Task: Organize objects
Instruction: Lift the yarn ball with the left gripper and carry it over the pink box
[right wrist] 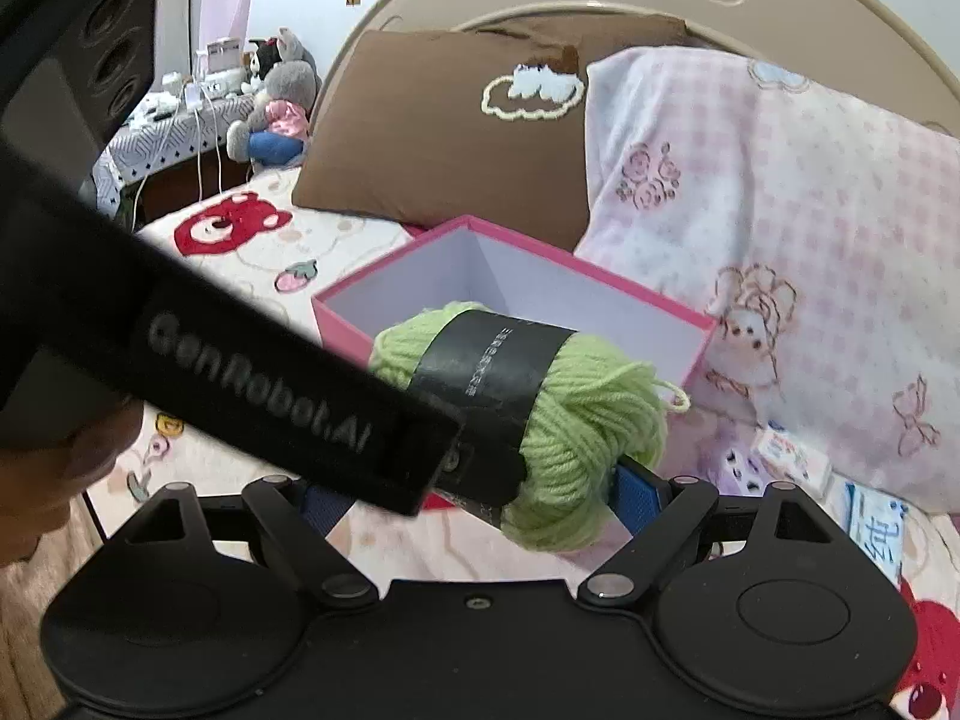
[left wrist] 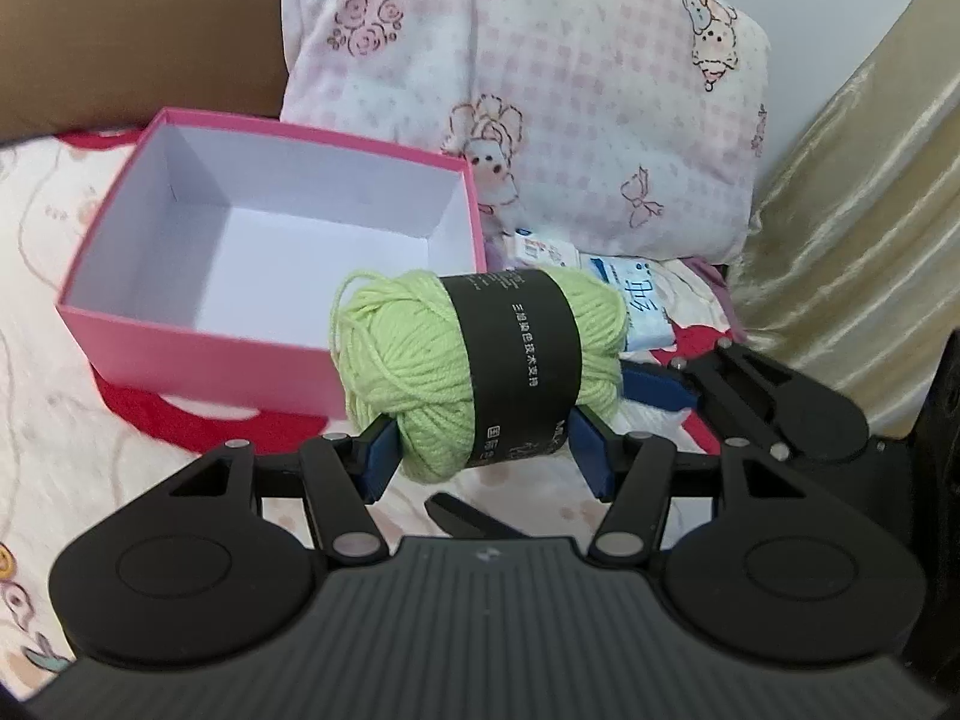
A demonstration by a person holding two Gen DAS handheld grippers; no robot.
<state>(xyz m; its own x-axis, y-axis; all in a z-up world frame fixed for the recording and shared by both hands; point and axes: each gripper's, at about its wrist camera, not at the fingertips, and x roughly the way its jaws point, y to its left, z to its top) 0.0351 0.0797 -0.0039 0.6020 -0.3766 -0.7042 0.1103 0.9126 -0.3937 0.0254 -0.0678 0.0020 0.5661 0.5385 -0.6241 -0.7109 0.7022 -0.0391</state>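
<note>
My left hand-held gripper (left wrist: pixel 483 444) pinches the green yarn ball (left wrist: pixel 474 360) between its blue pads, lifted just in front of the open pink box (left wrist: pixel 198 354) on the bed (left wrist: pixel 54 432). My right hand-held gripper (right wrist: pixel 489 495) is spread wide beside the yarn.

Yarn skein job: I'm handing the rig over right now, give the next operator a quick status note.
Left gripper: shut on the green yarn skein, pads on both sides, skein held clear of the bed.
Right gripper: wide; one pad sits by the skein's end, the other is hidden, so its grip is unclear.
Pink box: open on the bedspread, nothing inside.
Small packets lie by the pink checked pillow.
Done: skein picked up. Left: set it in the box, probably then the packets.
</note>
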